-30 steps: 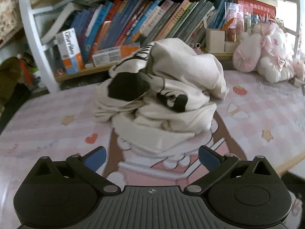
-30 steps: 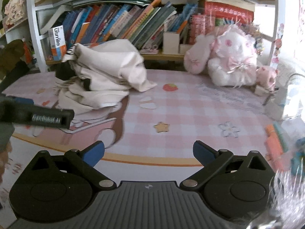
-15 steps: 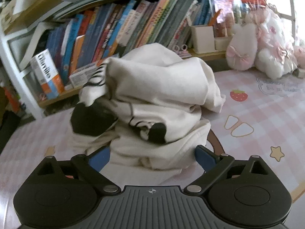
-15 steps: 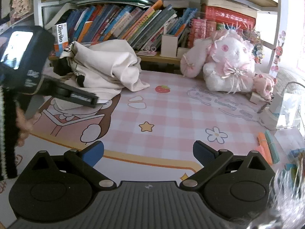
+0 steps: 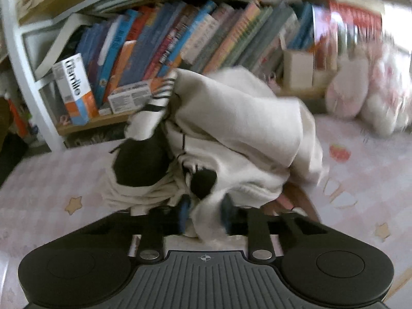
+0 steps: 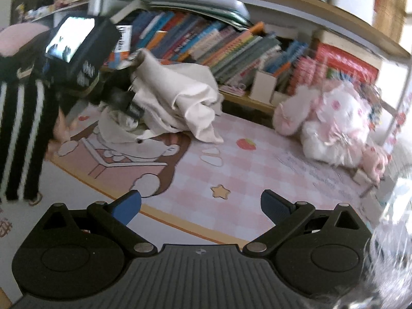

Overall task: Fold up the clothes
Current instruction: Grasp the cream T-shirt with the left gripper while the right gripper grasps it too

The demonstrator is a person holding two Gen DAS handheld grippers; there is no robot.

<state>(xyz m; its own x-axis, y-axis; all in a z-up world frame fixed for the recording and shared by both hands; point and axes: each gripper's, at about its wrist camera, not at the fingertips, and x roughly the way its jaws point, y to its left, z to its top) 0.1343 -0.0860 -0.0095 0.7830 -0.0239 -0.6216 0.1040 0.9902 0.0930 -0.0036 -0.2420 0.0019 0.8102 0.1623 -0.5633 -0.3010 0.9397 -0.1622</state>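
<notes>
Left gripper (image 5: 204,215) closing on crumpled cream garment (image 5: 231,139); no clear long axis.

In the left wrist view the whole shelf of books (image 5: 195,38) at 12 o'clock is smeared by motion, so most spine titles cannot be read. The plush toy (image 5: 370,95) at 2 o'clock is a pink blur cut off by the right edge. A fold of the cream garment (image 5: 242,128) covers the inner faces of the left gripper (image 5: 204,212) fingers. In the right wrist view the left gripper's tips are buried in the cloth at 10 o'clock, and the striped sleeve (image 6: 23,118) runs off the left edge.
</notes>
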